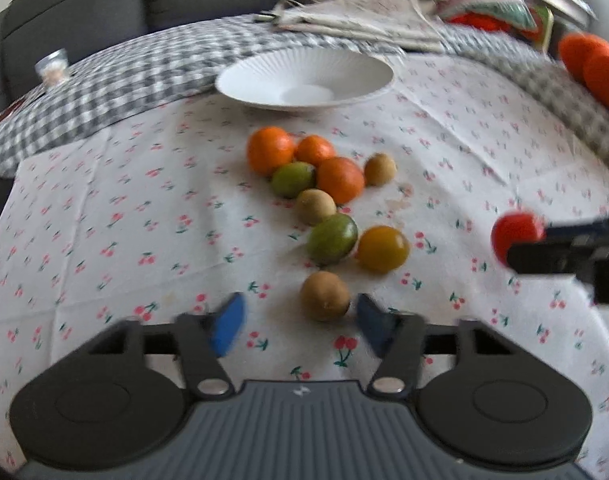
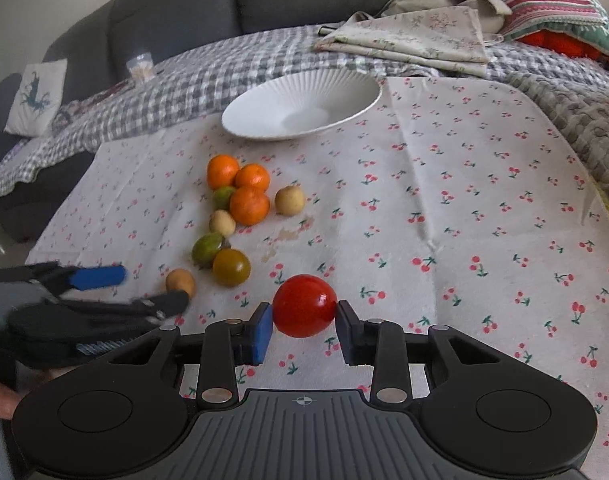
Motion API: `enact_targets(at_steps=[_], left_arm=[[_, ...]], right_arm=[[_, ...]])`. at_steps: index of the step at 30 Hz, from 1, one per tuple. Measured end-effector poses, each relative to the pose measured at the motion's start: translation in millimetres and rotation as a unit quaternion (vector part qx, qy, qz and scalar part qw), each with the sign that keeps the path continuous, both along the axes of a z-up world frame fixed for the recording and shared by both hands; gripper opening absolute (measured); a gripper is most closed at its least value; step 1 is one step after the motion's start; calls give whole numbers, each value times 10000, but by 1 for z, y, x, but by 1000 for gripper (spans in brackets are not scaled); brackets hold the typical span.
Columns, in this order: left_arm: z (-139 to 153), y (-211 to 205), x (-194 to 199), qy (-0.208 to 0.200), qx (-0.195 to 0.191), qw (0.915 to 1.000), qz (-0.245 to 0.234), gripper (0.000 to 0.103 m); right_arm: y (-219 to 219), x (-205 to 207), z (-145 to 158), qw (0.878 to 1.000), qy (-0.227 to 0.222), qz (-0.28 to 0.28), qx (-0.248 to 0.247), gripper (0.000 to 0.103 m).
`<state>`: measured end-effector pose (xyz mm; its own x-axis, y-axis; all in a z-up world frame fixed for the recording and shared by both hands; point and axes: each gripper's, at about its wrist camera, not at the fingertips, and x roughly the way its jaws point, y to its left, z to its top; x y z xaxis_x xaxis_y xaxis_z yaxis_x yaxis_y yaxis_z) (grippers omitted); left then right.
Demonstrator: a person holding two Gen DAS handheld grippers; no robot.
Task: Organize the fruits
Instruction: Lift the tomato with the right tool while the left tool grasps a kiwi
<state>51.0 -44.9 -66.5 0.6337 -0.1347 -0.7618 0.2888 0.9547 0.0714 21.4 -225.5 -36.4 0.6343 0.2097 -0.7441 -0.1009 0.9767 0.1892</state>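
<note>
Two claws were busy: the right gripper squeezed a red tomato above the cloth, far from the white bowl. The left gripper stood open around a brown kiwi, touching only one side. That push could roll the kiwi away, and the smooth tomato could slip and drop.

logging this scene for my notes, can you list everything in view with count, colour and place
round glossy red fruit: 1, red, between the right claw's pads
round orange citrus fruits: 3, orange, clustered below the plate
green round fruits: 2, green, within the fruit line
small tan-brown fruits: 4, tan, scattered along the line, nearest one between the left claw's pads
yellow-green round fruit: 1, olive-yellow, beside a green one
ribbed white ceramic plate: 1, white, far side, no fruit on it
cherry-print white cloth: 1, white, under everything
grey checked blanket: 1, behind
left claw: black, blue pads, not yet pinching
right claw: black, gripping red fruit
</note>
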Motion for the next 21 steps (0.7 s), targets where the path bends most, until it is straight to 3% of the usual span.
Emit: enact_targets(at_steps=[4, 7, 12, 21], left_arm=[[2, 1, 1, 83, -227, 9996, -120, 26], [2, -1, -1, 45, -170, 9997, -151, 26], [10, 6, -2, 155, -385, 9991, -36, 26], [62, 5, 11, -71, -683, 9976, 98, 26]], right_arm=[[-5, 1, 3, 10000, -35, -79, 49, 33], [-7, 1, 6, 9999, -72, -85, 73, 33], [-6, 1, 10, 9998, -141, -75, 88, 33], [-9, 15, 35, 9991, -294, -80, 309, 33]])
